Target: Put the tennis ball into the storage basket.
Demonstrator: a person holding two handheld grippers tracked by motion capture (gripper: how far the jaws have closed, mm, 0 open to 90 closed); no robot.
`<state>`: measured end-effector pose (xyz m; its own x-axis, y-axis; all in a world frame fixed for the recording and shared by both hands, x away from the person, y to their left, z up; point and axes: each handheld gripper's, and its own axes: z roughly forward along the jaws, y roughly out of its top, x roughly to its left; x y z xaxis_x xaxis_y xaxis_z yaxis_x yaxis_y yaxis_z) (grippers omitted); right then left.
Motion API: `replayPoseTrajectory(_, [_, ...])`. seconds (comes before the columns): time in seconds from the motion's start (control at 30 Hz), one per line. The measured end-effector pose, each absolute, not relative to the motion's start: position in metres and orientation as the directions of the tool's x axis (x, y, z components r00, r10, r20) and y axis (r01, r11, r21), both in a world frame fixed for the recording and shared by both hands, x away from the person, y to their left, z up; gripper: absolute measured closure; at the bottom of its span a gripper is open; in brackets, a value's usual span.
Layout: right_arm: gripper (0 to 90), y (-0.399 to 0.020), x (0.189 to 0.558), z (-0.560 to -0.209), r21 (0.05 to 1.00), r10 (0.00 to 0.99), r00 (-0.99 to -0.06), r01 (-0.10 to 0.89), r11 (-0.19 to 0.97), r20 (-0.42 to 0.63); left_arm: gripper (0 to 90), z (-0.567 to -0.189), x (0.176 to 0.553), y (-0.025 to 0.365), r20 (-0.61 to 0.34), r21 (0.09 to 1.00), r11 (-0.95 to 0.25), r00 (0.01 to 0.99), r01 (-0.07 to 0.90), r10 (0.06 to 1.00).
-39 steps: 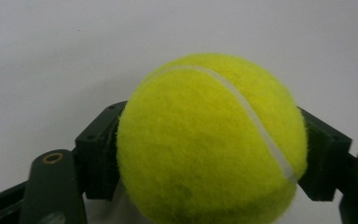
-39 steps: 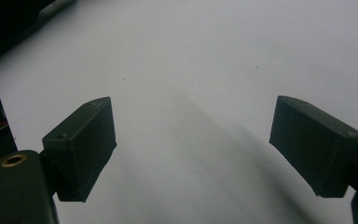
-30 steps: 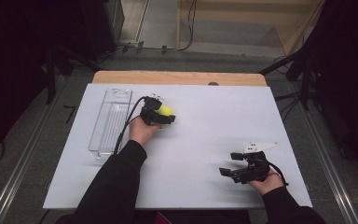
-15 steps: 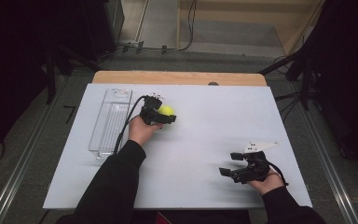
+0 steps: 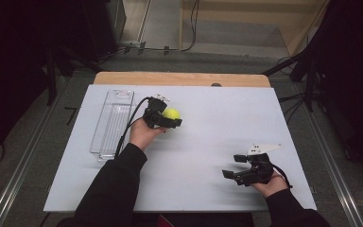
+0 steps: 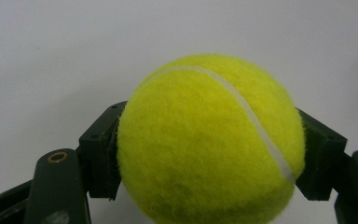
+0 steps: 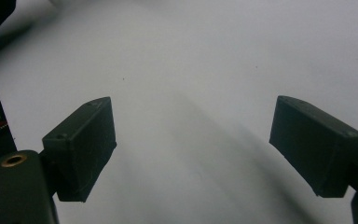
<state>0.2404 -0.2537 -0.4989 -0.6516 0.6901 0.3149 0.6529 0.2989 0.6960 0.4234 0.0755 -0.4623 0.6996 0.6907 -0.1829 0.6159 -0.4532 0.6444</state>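
Now left gripper [image 5: 169, 118] clamps tennis ball [image 6: 209, 140].

This looks like a lab set up for recording, not a home. A plain white table [image 5: 208, 142] stands on a grey floor [image 5: 38, 156], with dark black curtains [image 5: 23, 52] hanging on both sides. Metal rails [image 5: 333, 161] run along the floor by the table. Black cables [image 5: 194, 28] lie on the floor behind it, near a wooden wall [image 5: 246, 19].
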Motion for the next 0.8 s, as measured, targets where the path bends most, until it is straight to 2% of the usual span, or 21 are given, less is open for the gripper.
replayPoseTrajectory(0.8, [12.4, -0.254, 0.24, -0.499, 0.698, 0.689, -0.653, 0.651, 0.3, 0.313, 26.3, -0.439, 0.405, 0.086, -0.227, 0.647, -0.452, 0.721, 0.614, 0.654])
